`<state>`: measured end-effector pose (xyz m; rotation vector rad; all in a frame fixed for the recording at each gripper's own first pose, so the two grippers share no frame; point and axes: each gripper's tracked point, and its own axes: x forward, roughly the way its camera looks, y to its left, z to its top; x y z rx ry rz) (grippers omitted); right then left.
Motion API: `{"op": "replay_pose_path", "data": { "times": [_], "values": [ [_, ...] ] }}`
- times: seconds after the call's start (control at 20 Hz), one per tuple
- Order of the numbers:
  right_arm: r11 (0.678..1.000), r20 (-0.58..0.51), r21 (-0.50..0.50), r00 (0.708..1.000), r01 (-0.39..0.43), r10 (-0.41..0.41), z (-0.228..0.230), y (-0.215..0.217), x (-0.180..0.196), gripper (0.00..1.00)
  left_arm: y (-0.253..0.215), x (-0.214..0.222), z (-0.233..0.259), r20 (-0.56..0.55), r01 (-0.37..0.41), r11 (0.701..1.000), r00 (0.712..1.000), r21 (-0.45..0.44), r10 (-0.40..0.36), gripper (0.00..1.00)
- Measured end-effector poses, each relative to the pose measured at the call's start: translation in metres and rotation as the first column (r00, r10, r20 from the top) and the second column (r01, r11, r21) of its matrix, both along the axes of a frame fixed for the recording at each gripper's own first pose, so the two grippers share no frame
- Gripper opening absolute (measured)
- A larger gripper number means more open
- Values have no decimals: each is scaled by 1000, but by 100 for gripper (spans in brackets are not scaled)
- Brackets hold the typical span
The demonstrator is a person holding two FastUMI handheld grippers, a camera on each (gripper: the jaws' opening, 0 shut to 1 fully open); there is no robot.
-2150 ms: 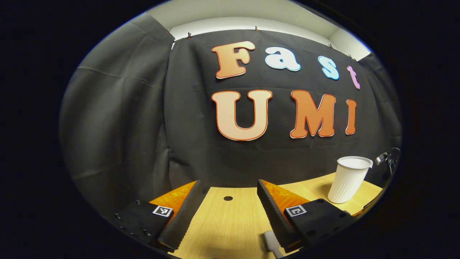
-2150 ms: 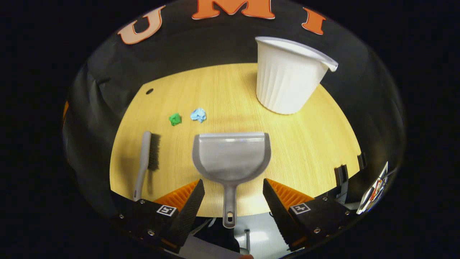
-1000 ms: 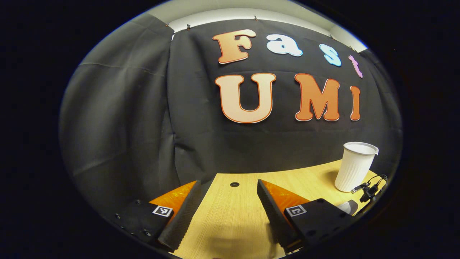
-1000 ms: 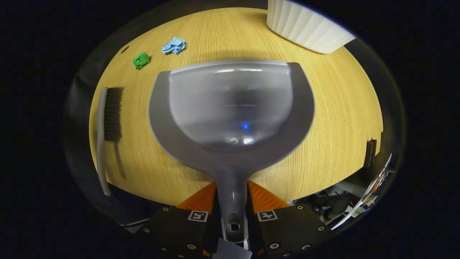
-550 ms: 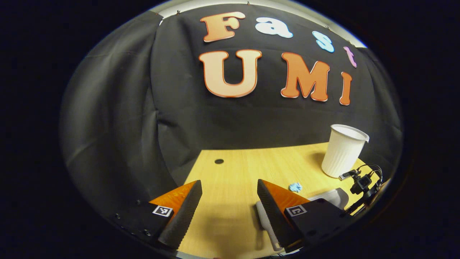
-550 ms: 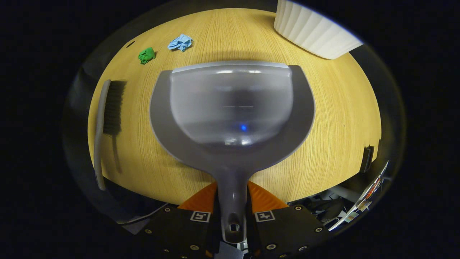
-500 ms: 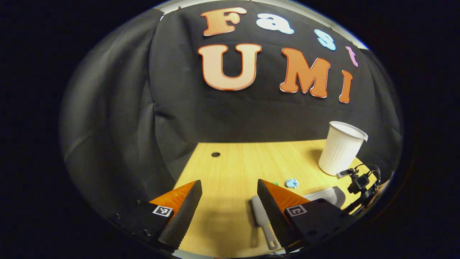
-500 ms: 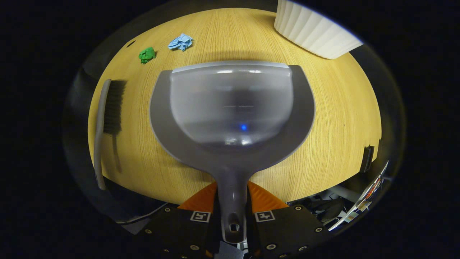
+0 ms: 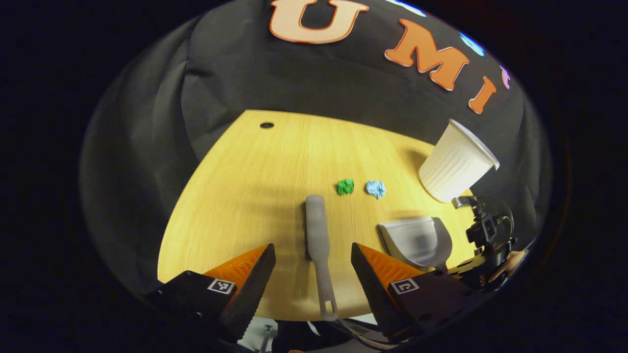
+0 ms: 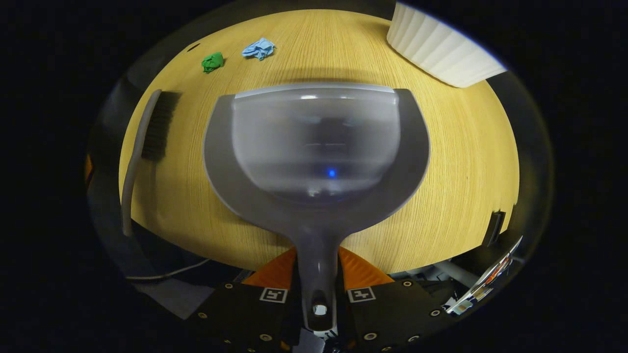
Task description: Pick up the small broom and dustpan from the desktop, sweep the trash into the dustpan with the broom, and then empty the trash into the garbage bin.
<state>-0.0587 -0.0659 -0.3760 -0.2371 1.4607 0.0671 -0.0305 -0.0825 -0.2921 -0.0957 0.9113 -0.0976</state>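
Note:
In the left gripper view the small grey broom (image 9: 319,245) lies flat on the wooden desktop (image 9: 245,196), its handle end pointing at me. My left gripper (image 9: 313,264) is open, and the broom's handle lies between its fingers without touching them. A green scrap (image 9: 345,187) and a blue scrap (image 9: 376,189) lie just beyond the broom's head. In the right gripper view my right gripper (image 10: 317,274) is shut on the handle of the grey dustpan (image 10: 316,147). The broom (image 10: 147,142) lies to the pan's left, with the green scrap (image 10: 212,62) and blue scrap (image 10: 258,48) farther off.
A white ribbed bin (image 9: 455,163) stands at the desktop's far right; its wall (image 10: 441,46) rises past the dustpan's right corner. A small round hole (image 9: 266,125) sits near the far left edge. The right gripper with the dustpan (image 9: 417,241) and a hand (image 9: 510,260) are at the near right.
My left gripper has tilted down and moved over the broom, whose handle now lies between the open fingers. The right gripper stays shut on the dustpan handle and has drifted slightly.

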Motion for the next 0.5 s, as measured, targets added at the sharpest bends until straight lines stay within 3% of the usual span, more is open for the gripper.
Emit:
{"op": "replay_pose_path", "data": {
  "times": [0.5],
  "values": [
    [996, -25, -10, 996, -89, 89, 1, -24, 1, 30, -9, 0, -68, -261, 46, 994, 965, 100, -19, 99]
  ]
}}
